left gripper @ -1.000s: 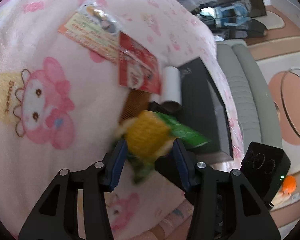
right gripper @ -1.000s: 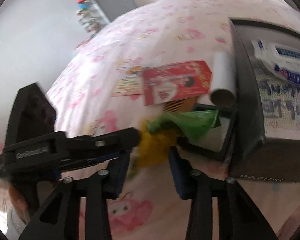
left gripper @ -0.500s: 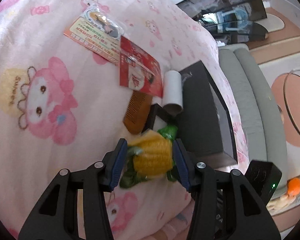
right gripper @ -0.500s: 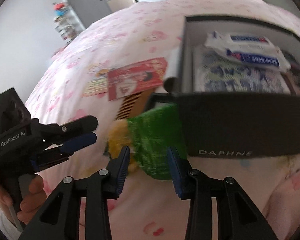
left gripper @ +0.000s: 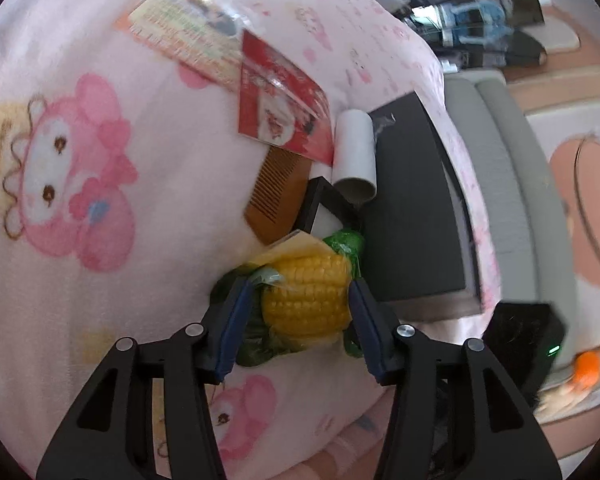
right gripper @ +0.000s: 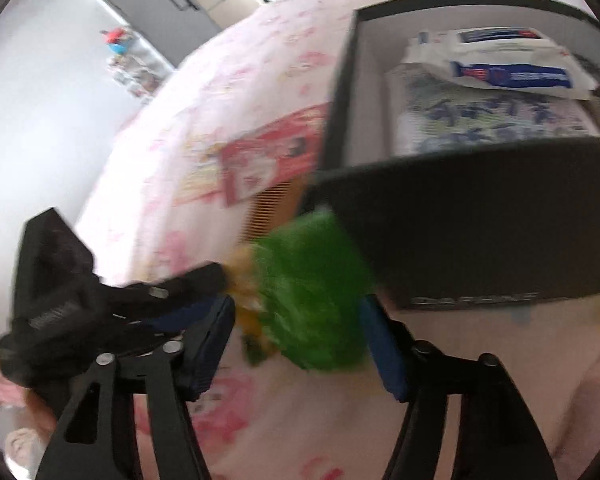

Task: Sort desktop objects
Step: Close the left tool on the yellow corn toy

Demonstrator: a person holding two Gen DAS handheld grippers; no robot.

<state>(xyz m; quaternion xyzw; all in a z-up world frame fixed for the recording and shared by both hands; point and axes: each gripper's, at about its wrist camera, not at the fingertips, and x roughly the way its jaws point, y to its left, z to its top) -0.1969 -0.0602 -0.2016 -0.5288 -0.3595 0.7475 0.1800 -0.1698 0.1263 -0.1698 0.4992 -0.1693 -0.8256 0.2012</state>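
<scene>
I have the packaged corn cob (left gripper: 306, 294) between the blue pads of my left gripper (left gripper: 300, 312); the pads bracket it closely, so I judge it clamped, though the bag's slack film makes contact hard to confirm. Its green end (right gripper: 314, 292) sits between the fingers of my right gripper (right gripper: 300, 324), which look spread wider than the bag, but the blur means I cannot tell. Just ahead stands the black box (right gripper: 480, 236), with packets already inside. Ahead-left lie the wooden comb (left gripper: 278, 196) and red packet (left gripper: 284, 114). My worry: slippery film sliding free, or snagging the box wall during the lift
</scene>
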